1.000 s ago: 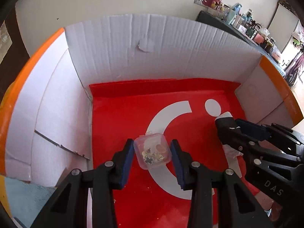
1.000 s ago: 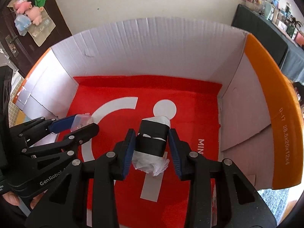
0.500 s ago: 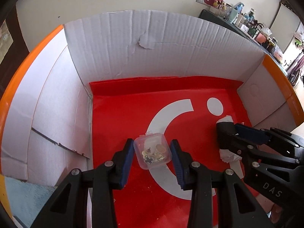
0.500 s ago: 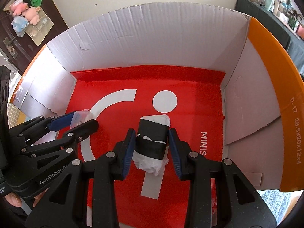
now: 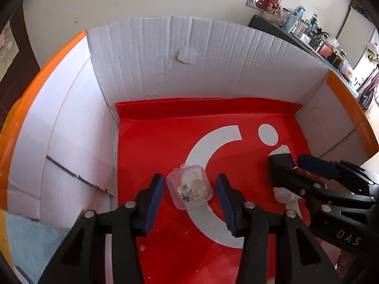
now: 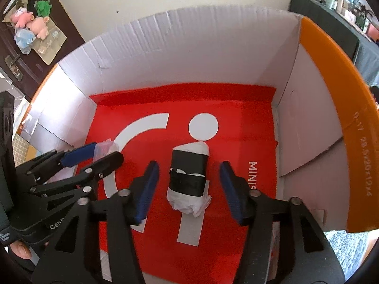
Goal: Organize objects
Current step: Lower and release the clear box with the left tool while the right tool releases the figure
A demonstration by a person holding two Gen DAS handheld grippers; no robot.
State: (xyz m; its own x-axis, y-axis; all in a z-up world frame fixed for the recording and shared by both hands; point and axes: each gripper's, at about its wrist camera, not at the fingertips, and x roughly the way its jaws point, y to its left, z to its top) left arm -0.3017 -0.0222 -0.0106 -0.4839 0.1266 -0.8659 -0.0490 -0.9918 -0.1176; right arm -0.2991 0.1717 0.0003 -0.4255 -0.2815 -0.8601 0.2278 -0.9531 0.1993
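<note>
A small clear plastic case with tiny bits inside lies on the red floor of a cardboard box. My left gripper is open, its blue pads apart from the case on both sides. A white bundle wrapped in black tape lies on the red floor in the right wrist view. My right gripper is open around it, not touching. The bundle and right gripper also show in the left wrist view, the case and left gripper in the right wrist view.
The box has tall white corrugated walls with orange outer flaps. A cluttered dark shelf stands beyond it. Plush toys hang on a dark door at the left.
Both grippers have opened and let go: the case and the taped bundle now lie on the red floor between the spread fingers.
</note>
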